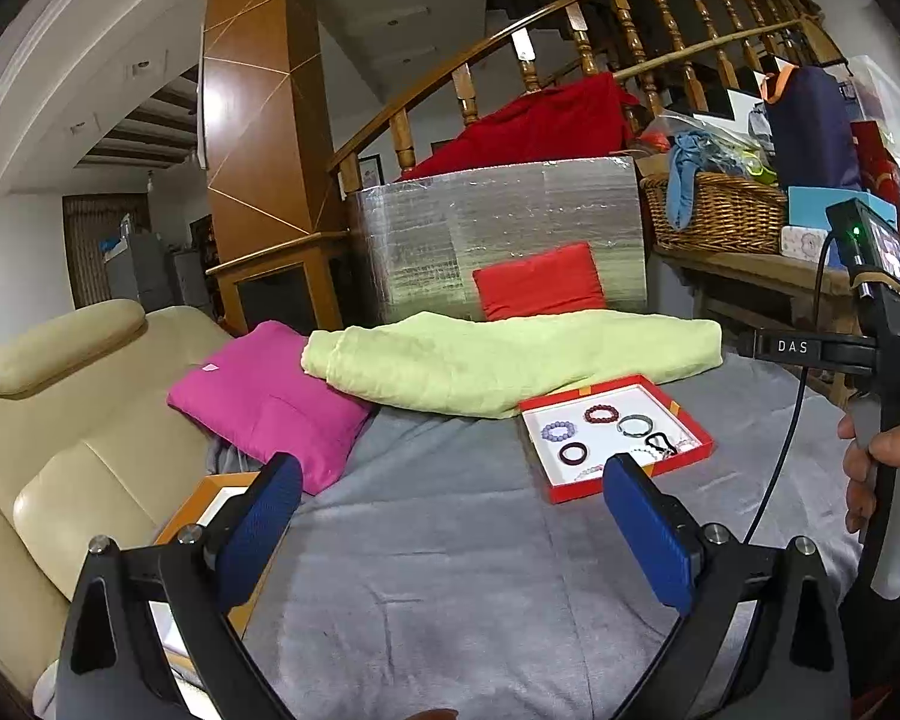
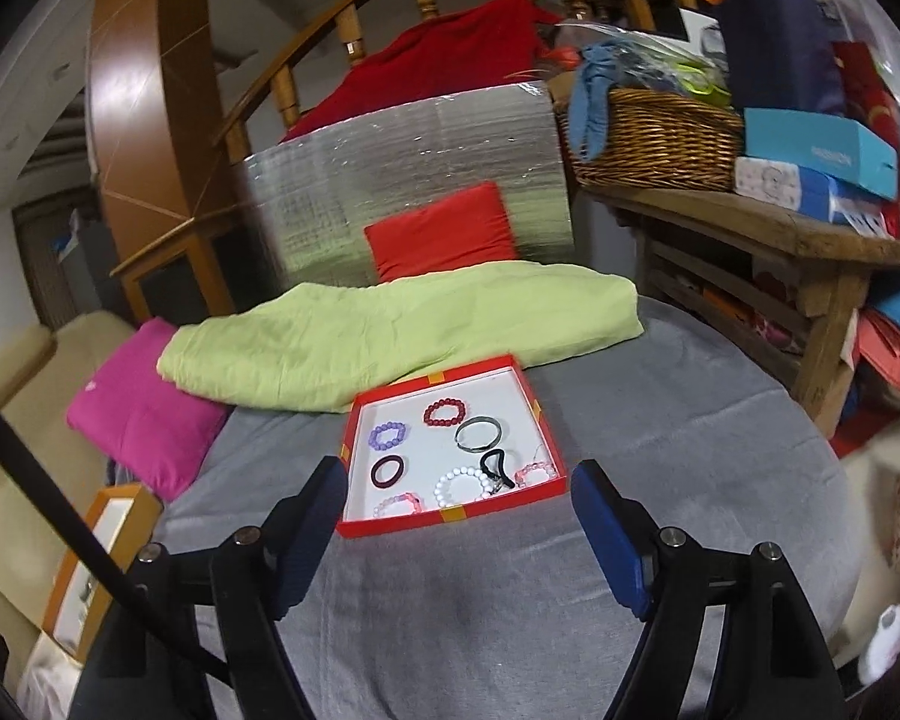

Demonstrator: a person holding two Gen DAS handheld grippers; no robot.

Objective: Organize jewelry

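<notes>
The right wrist view shows all the bracelets in the shallow red cardboard tray (image 2: 453, 525); in the left wrist view the left gripper (image 1: 450, 516) hides some. That view alone shows a hand (image 1: 888, 480) on the right gripper's handle, lettered "DAS". Both the left gripper and the right gripper (image 2: 459, 516) gape empty above the grey blanket (image 2: 480, 612). A teal box (image 2: 822, 150) on the wooden bench (image 2: 750, 234) bears unreadable lettering.

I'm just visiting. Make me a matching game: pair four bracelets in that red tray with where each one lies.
Seen from the right wrist camera.
1. purple bead bracelet
2. dark red bead bracelet
3. white bead bracelet
4. silver bangle

A. near edge of the red tray, about the middle
B. far side, beside the silver bangle
C. left side, just beyond the dark ring
D. right of centre

Pairs: 1-C, 2-B, 3-A, 4-D
</notes>
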